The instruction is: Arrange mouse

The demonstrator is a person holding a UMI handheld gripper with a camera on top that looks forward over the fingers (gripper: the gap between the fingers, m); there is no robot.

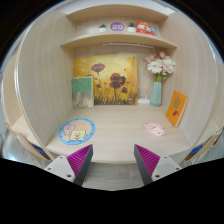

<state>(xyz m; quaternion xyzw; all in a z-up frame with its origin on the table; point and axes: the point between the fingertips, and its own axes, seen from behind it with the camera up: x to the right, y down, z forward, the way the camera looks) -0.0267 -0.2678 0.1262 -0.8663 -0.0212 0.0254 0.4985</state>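
On the pale wooden desk (115,140), no computer mouse is clearly visible. A small pink object (154,128) at about one o'clock from the fingers may be it, though that cannot be confirmed. A round mouse pad (77,131) with a cartoon print lies at about eleven o'clock.

The gripper (112,160) hangs low over the desk's near edge, fingers spread apart and holding nothing.

To do this step well, approach the pink object squarely, fingers wide.

At two o'clock, a pale blue vase (156,93) holds white flowers (159,66). A flower painting (105,79) leans behind.
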